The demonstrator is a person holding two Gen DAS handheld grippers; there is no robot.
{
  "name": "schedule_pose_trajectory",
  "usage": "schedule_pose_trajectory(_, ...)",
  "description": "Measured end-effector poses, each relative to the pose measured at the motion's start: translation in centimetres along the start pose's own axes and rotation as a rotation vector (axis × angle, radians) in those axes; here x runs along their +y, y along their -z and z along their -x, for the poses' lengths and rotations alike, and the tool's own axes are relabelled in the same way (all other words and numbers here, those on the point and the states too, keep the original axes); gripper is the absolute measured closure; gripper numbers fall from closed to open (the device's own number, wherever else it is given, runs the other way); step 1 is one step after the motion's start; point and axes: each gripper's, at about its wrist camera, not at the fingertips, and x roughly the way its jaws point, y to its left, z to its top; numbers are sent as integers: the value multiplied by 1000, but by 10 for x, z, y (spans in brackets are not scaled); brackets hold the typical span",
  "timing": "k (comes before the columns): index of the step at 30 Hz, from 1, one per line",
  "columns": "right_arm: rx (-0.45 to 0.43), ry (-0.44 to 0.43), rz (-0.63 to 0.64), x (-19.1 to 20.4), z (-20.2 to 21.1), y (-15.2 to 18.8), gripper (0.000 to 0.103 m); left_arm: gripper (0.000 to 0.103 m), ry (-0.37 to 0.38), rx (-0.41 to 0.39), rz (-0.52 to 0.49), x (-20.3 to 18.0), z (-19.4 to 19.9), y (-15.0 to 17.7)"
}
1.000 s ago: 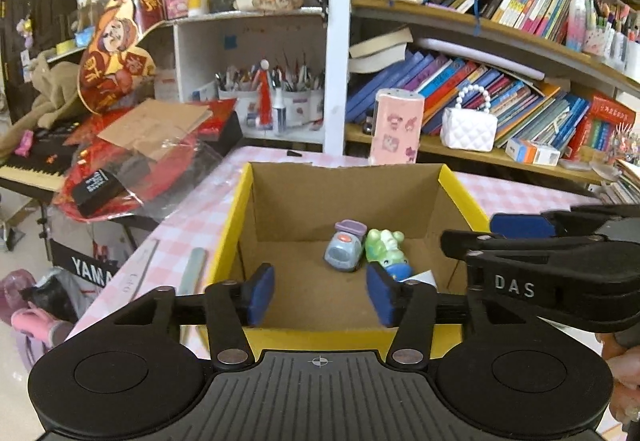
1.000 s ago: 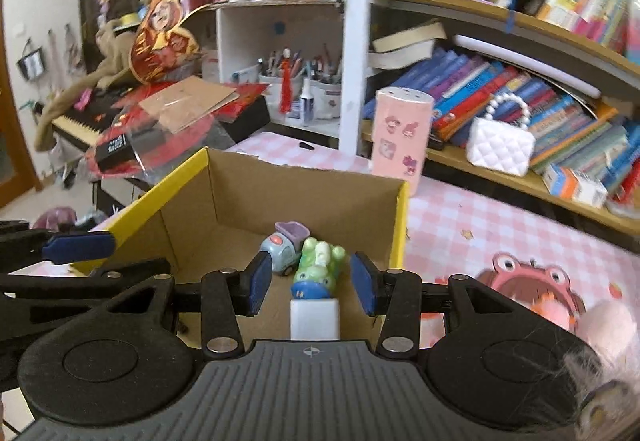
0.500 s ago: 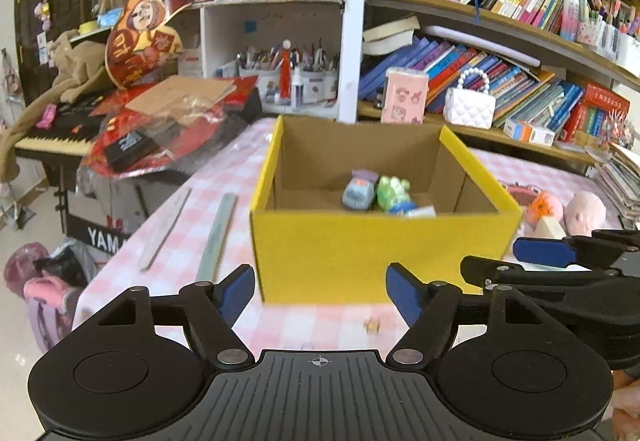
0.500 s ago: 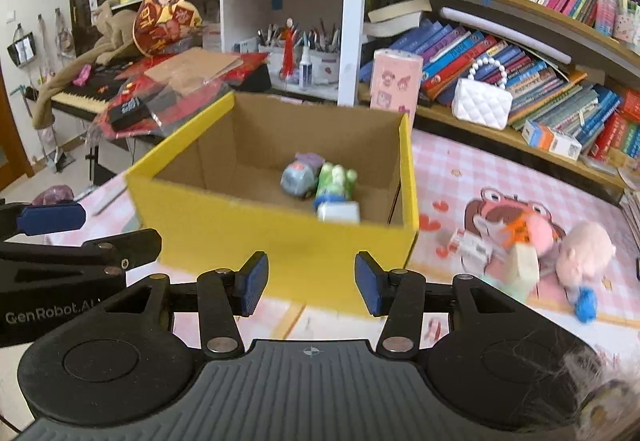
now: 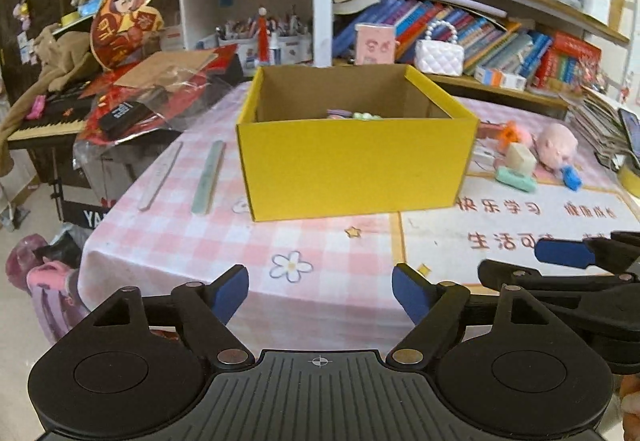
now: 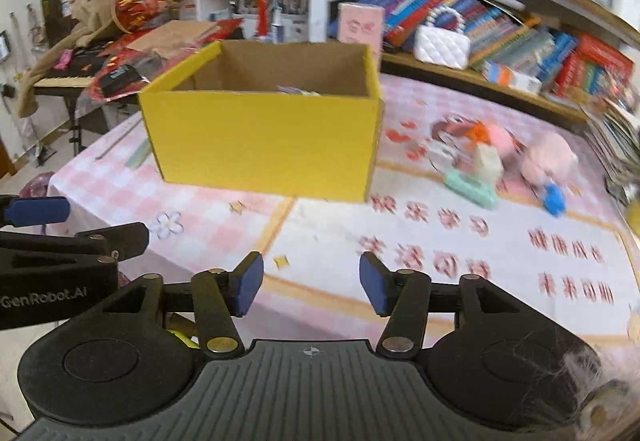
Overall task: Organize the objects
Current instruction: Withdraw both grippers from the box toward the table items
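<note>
- The yellow box [image 5: 352,157] stands upright on the pink checked tablecloth [image 5: 192,237], open at the top, set back from the near table edge.
- A bare stretch of cloth and printed mat [image 5: 520,217] lies between the box's front wall and both grippers.
- Left of the box, two flat strips [image 5: 208,177] lie near the table's left edge; beyond it the floor drops away.
- Right of the box, loose toys cluster near its corner: a pink plush [image 5: 556,145], a mint block [image 5: 516,179], a small blue piece [image 5: 572,177].
- Only the tops of small toys [image 5: 352,115] show over the box rim.
- Left gripper [image 5: 320,295]: jaws spread wide, holding nothing, touching nothing, above the near table edge.
- Right gripper [image 6: 312,285]: jaws parted, empty, clear of the box.
</note>
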Motion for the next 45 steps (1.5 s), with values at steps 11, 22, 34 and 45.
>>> schedule_pose_trajectory(11, 44, 109, -167, -39, 17, 29, 50, 18, 69, 38, -103, -34, -3, 8)
schedule_pose_trajectory(22, 55, 205, -186, -84, 24, 39, 47, 17, 184, 58, -207, -98, -27, -5)
schedule_pose_trajectory(34, 64, 291, -275, -175, 17, 30, 46, 17, 245, 73, -300, -185, -62, -28)
schedule_pose_trajectory(45, 64, 234, -253, -236, -13, 3, 41, 17, 211, 100, -209, -222, -96, -61)
